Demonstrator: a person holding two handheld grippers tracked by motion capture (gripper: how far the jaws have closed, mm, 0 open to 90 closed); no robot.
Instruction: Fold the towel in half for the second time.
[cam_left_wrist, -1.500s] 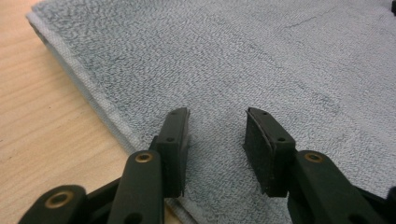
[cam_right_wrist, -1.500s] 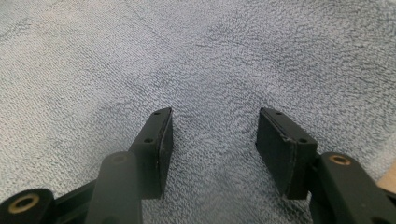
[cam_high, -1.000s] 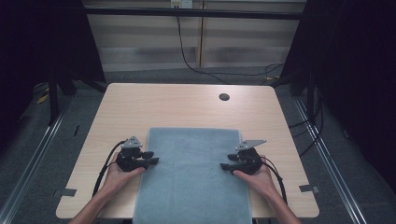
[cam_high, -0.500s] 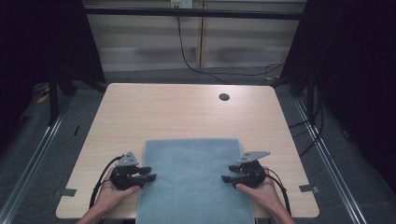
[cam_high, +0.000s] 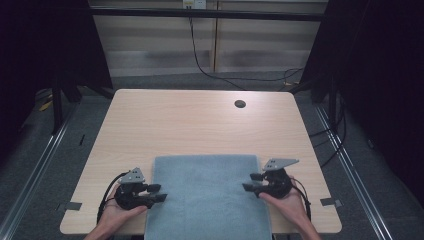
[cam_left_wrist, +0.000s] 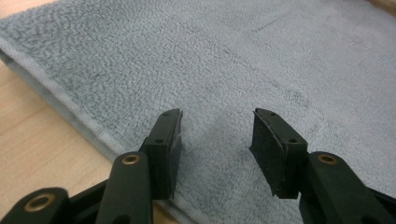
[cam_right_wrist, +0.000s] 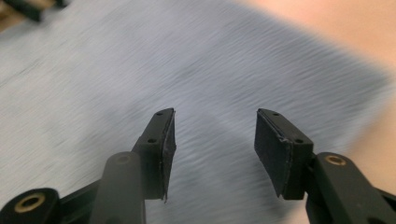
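Towel flat on table; left gripper and right gripper at its edges, jaws apart, nothing clamped. Left gripper view shows hem; left jaws just opened, right just narrowed.

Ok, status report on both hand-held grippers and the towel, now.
Left hand-held gripper open at the blue towel left edge, jaws just widened. Right hand-held gripper open at right edge, jaws just narrowed, nothing between. Towel flat, nothing in the way.

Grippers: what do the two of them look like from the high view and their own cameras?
Both are black. The left gripper and right gripper each carry a grey three-cornered plate on top and trail a black cable that loops back by the hand. In the gripper views, each has two black jaws faced with flat dark pads, with brass-coloured rivets at the joints. No sleeves show on the forearms.
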